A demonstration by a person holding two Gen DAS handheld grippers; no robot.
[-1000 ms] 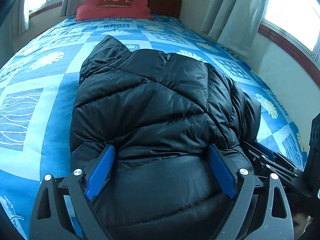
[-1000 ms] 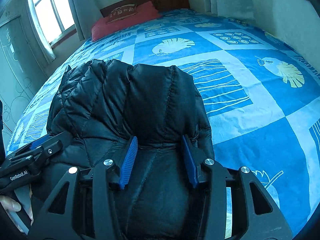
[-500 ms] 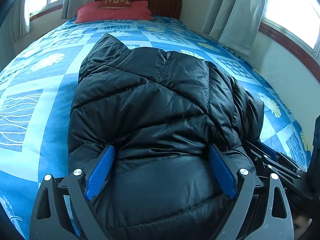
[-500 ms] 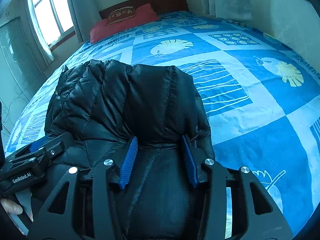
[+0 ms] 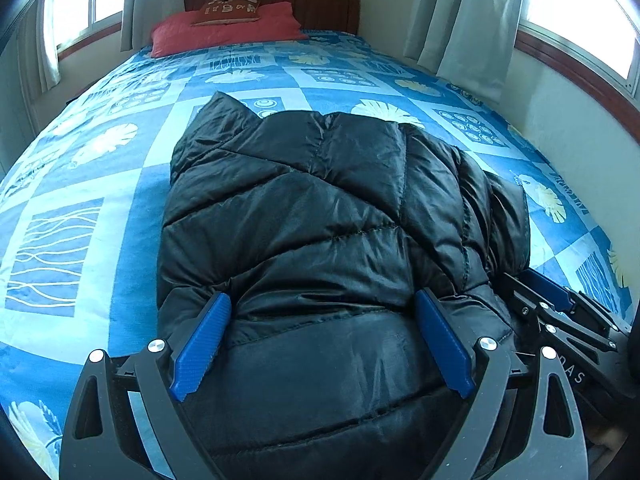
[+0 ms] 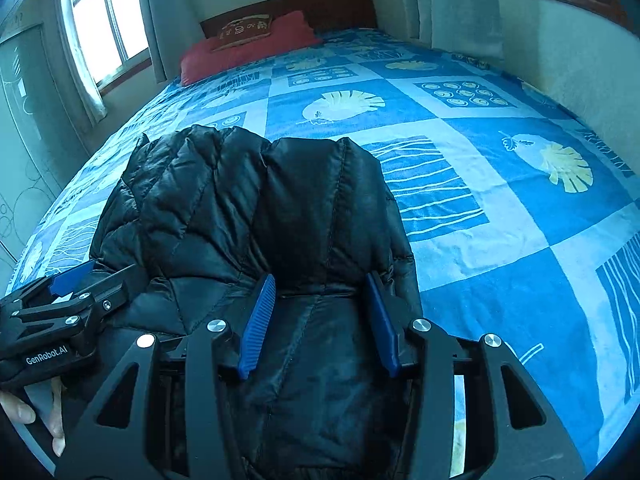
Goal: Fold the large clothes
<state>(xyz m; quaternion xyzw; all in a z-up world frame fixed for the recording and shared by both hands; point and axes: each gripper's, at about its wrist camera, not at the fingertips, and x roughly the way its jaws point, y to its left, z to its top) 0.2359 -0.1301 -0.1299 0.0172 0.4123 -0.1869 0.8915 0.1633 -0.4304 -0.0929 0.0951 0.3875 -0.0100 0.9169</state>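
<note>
Hardly anything has moved since a moment ago — only the right jaws are opening a little.

Left view: the left gripper (image 5: 322,320) sits low in the middle, clamped on the puffy black jacket (image 5: 320,216), which fills the center. It is slippery, so the fold could slide out and puff open. The blue patterned bed (image 5: 80,208) spreads all around, the red pillow (image 5: 224,28) up top.

Right view: the right gripper (image 6: 320,316) is low in the middle with the jacket between its jaws — it could drop. A window (image 6: 104,28) shines upper left.
</note>
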